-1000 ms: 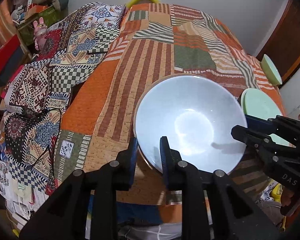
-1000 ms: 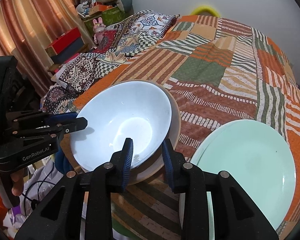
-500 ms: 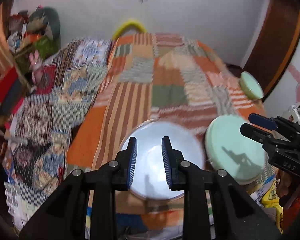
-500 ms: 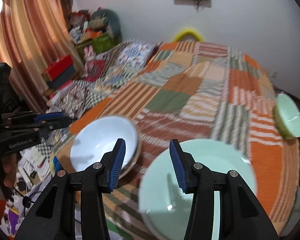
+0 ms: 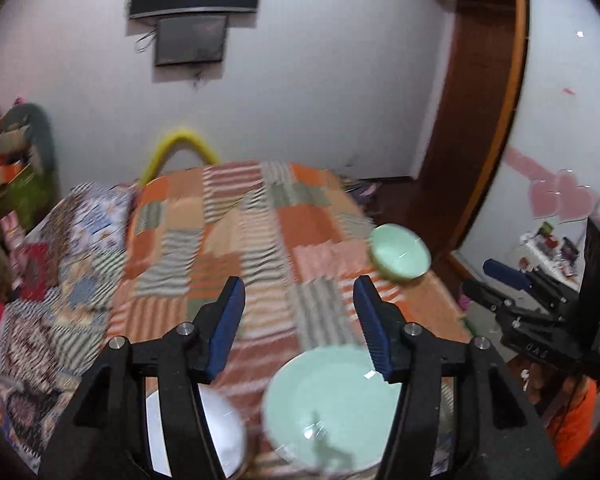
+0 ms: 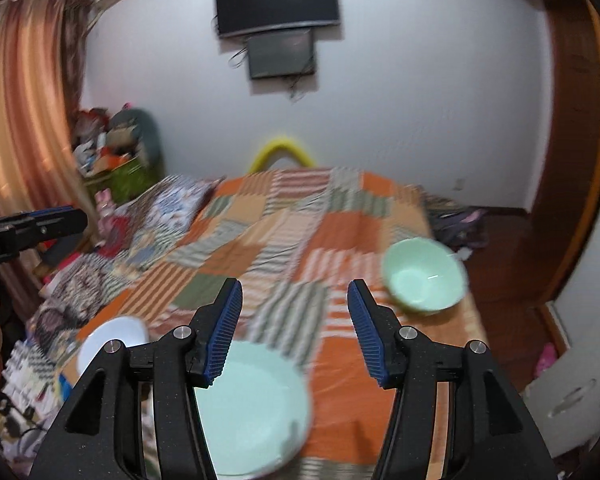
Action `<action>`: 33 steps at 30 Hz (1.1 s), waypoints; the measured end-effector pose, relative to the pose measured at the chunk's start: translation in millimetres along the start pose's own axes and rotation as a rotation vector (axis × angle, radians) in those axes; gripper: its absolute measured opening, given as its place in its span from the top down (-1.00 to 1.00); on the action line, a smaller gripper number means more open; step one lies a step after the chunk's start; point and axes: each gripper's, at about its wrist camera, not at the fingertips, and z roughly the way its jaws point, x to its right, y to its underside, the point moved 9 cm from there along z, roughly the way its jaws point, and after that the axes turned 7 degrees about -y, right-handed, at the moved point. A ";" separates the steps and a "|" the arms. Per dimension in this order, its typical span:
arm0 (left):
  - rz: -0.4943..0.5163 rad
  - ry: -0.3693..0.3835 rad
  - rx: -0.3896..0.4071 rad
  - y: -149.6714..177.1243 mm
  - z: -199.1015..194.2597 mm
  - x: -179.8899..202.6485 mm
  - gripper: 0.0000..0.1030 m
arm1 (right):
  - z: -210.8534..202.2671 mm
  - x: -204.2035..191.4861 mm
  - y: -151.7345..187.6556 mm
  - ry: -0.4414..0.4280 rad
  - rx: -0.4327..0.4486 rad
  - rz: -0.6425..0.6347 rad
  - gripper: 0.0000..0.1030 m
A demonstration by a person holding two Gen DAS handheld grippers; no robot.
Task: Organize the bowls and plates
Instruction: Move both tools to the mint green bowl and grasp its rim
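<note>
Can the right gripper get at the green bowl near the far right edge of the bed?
Probably yes. The right gripper is empty, jaws opening, and only bare quilt lies between it and the green bowl, which sits upright.

Left gripper (image 5: 298,320) and right gripper (image 6: 294,318) seemingly empty, jaws opening.

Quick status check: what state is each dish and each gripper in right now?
Left gripper: jaws opening, nothing between them.
Right gripper: jaws opening, nothing between them.
White bowl: upright on the quilt, unheld.
Green plate: flat beside it.
Green bowl: upright, apart, near the quilt's right edge.
</note>
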 end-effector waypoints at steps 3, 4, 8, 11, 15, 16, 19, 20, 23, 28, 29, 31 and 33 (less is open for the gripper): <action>0.043 0.052 0.011 -21.2 18.2 39.7 -0.20 | -10.7 30.0 -7.2 0.059 0.031 0.017 -0.21; 0.057 0.065 0.010 -27.1 25.6 50.8 -0.23 | -13.3 39.8 -9.3 0.074 0.041 0.025 -0.23; 0.084 0.112 -0.021 -41.4 57.4 87.3 -0.24 | -15.5 74.9 -13.0 0.112 0.050 0.069 -0.23; 0.085 0.149 -0.064 -44.1 93.0 108.9 -0.24 | -8.4 99.9 -12.0 0.125 0.041 0.108 -0.23; 0.075 0.168 -0.121 -34.7 140.7 122.8 -0.24 | 13.6 131.8 -5.4 0.143 0.011 0.166 -0.23; 0.066 0.170 -0.141 -29.5 156.2 126.0 -0.24 | 19.7 137.8 -3.0 0.148 0.004 0.175 -0.23; 0.033 0.188 -0.202 -12.3 196.7 127.2 -0.24 | 43.3 156.8 8.6 0.157 -0.033 0.205 -0.23; 0.024 0.193 -0.217 -6.8 205.6 128.7 -0.24 | 52.1 162.1 12.9 0.157 -0.046 0.218 -0.23; -0.006 0.195 -0.248 7.9 237.8 128.2 -0.24 | 78.3 181.2 28.5 0.154 -0.089 0.268 -0.05; -0.010 0.195 -0.261 18.7 272.7 130.9 -0.24 | 120.2 207.7 52.0 0.145 -0.177 0.342 0.23; -0.004 0.193 -0.262 19.8 277.3 132.0 -0.24 | 127.7 211.6 55.7 0.144 -0.192 0.352 0.23; 0.002 0.189 -0.269 22.5 288.7 133.5 -0.24 | 139.0 216.8 62.3 0.150 -0.220 0.359 0.25; 0.003 0.195 -0.275 23.8 295.3 133.2 -0.24 | 148.1 219.7 68.5 0.160 -0.248 0.349 0.25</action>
